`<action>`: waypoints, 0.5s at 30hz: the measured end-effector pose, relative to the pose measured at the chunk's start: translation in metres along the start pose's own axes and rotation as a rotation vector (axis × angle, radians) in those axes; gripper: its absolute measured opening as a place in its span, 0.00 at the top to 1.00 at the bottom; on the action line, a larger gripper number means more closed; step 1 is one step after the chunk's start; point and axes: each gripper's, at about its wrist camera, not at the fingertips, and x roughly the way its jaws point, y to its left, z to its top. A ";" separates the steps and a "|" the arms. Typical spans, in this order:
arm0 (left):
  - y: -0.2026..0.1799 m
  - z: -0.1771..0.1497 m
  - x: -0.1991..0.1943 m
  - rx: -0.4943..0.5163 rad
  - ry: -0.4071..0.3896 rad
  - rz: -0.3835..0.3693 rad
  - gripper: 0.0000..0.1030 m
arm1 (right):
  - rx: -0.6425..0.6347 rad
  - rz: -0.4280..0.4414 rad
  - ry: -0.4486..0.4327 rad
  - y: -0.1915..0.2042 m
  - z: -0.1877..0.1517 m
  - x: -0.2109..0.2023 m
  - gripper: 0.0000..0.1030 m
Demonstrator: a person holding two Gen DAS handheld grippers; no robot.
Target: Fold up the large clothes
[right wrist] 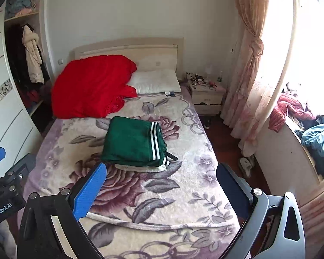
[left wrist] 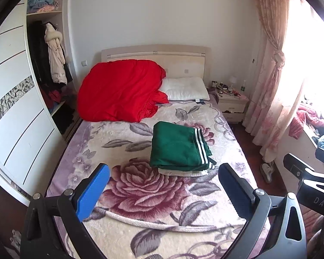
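I hold the left gripper [left wrist: 164, 185] and right gripper [right wrist: 162, 185] spread, empty, above the folded green garment [left wrist: 177, 146]; I should keep clear.

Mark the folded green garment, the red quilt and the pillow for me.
folded green garment [left wrist: 175, 146]: left wrist view, top face.
red quilt [left wrist: 121, 90]: left wrist view, middle.
pillow [right wrist: 155, 82]: right wrist view, centre.

Both wrist cams high over bed [left wrist: 140, 205] foot, facing headboard [left wrist: 155, 52], tilted down. Left cam sits slightly left; right one right, showing more window ledge [right wrist: 296, 127]. Shared: green folded garment [left wrist: 177, 146] mid-frame, curtain [left wrist: 272, 69] upper right.
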 end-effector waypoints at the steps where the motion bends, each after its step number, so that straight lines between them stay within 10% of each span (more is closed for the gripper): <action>1: 0.000 -0.001 -0.004 0.000 -0.001 0.003 0.00 | 0.001 0.002 -0.005 0.000 0.000 -0.008 0.00; 15: -0.001 -0.002 -0.036 -0.017 0.001 0.066 0.00 | 0.004 0.012 -0.057 -0.015 -0.003 -0.091 0.00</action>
